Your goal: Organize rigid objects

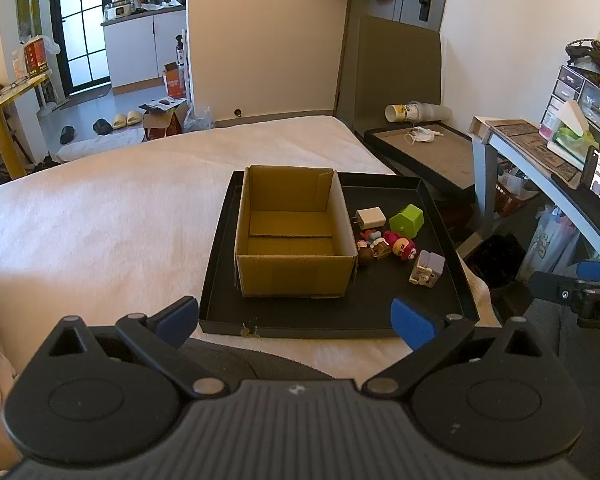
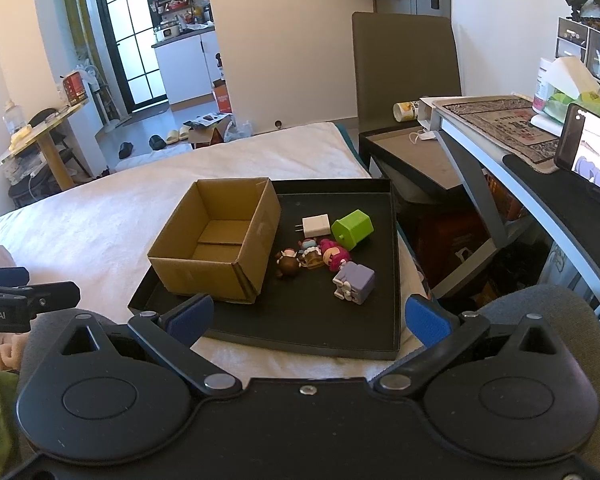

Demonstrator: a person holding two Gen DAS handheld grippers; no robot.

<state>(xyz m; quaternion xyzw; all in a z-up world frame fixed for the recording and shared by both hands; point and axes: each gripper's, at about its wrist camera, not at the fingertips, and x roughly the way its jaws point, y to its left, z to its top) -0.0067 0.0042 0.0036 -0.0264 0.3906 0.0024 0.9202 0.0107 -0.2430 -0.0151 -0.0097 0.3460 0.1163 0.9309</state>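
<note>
Left wrist view: the left gripper [image 1: 294,322] hangs low over the near rim of a shallow black tray [image 1: 220,280], its blue-padded fingers [image 1: 412,322] spread wide and holding nothing. The right wrist view shows the right gripper [image 2: 309,318] in the same pose at the tray's near edge, jaws released and empty, aimed forward across the tray. Each tool's black body shows at the side of the other's frame, the two held level side by side over a white bed cover [image 1: 100,220].

On the tray, an open cardboard box [image 1: 296,268] stands upright on the left half, empty, its long axis running away from the cameras. To its right the small items sit in a loose cluster on the tray floor. Nearest is a lavender cube toy [image 2: 354,283], tipped, a pale figure on its front face. Behind it, a brown figurine [image 2: 287,264], a tan figurine [image 2: 311,257] and a pink figurine [image 2: 334,257] lie touching in a row, the brown one just beside the box wall. Farther back, a white plug adapter [image 2: 316,225] lies flat, prongs pointing left toward the box; a lime-green hexagonal block [image 2: 353,229] lies on its side just right of it.

Beyond the bed, a grey chair back [image 2: 406,56] stands against the wall.
</note>
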